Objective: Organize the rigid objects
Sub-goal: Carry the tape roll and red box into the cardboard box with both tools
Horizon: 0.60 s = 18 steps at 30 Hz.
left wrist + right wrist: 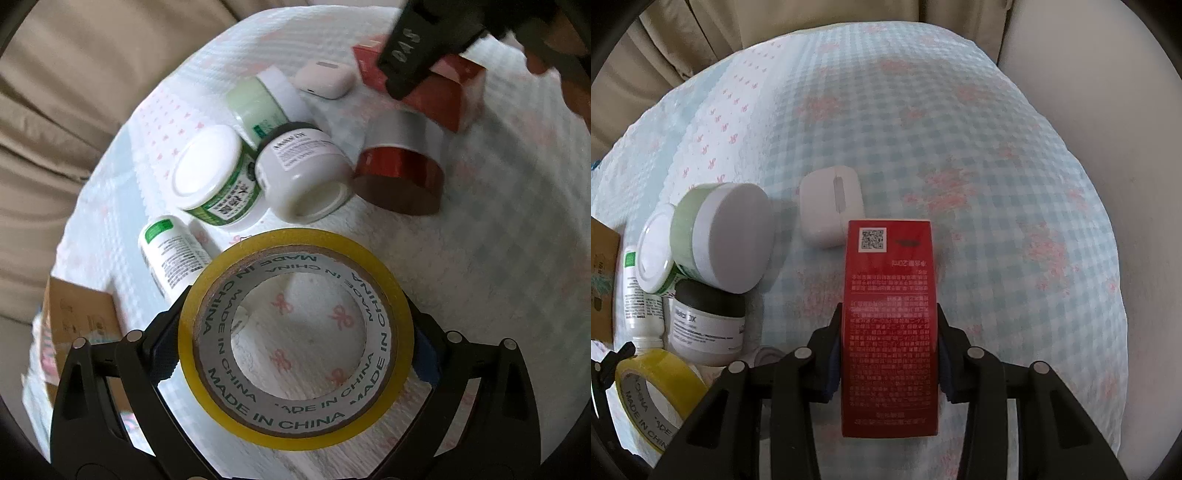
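Checked cloth [960, 147]; jars [303, 173] crowd tape roll [295, 332]; earbud case [831, 214] ahead.

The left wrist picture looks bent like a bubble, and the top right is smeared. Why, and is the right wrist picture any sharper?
Left wrist view: fisheye curvature rounds the patterned cloth; the yellow tape roll in the left gripper is crisp, the right gripper smeared, apparently by motion. Right wrist view: same bulge; the red box is sharp, the far cloth soft.
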Each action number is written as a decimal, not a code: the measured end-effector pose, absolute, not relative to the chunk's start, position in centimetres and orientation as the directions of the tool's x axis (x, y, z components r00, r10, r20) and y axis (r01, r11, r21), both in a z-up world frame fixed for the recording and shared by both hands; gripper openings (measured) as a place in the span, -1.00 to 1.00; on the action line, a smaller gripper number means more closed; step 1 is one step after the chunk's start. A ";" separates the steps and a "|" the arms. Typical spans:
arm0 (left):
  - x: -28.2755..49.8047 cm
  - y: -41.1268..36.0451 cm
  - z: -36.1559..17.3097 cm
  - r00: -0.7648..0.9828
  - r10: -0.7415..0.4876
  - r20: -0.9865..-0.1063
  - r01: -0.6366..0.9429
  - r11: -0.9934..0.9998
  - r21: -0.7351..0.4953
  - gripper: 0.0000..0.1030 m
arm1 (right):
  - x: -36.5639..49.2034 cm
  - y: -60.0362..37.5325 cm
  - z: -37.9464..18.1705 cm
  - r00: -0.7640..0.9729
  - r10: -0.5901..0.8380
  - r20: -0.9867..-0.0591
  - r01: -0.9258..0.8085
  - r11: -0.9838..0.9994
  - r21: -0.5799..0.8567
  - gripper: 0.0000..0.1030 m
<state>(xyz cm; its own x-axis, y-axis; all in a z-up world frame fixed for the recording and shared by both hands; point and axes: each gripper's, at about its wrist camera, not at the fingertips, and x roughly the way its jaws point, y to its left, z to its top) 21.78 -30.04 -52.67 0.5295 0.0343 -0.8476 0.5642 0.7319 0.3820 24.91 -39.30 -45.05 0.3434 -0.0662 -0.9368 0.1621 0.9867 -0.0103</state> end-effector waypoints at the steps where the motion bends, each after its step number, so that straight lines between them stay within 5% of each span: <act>1: 22.0 -29.8 -52.4 0.529 0.033 -0.848 0.556 0.742 0.375 0.88 | 24.7 -39.3 -44.8 0.346 -0.067 -0.936 0.165 0.986 -0.009 -0.26; 10: 22.6 -27.4 -47.5 0.586 0.015 -0.810 0.476 0.803 0.359 0.88 | 22.5 -39.1 -40.6 0.413 -0.084 -0.907 0.183 0.983 -0.008 -0.27; 18: 21.7 -24.2 -37.1 0.652 -0.027 -0.758 0.365 0.887 0.282 0.88 | 19.8 -37.3 -31.4 0.507 -0.091 -0.857 0.192 0.981 0.009 -0.27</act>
<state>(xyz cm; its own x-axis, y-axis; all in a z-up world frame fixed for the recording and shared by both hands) 21.72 -24.17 -37.07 0.6517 -0.0272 -0.7580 0.3648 0.8874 0.2818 19.81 -37.32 -31.42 0.5065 -0.0914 -0.8574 0.1921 0.9813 0.0089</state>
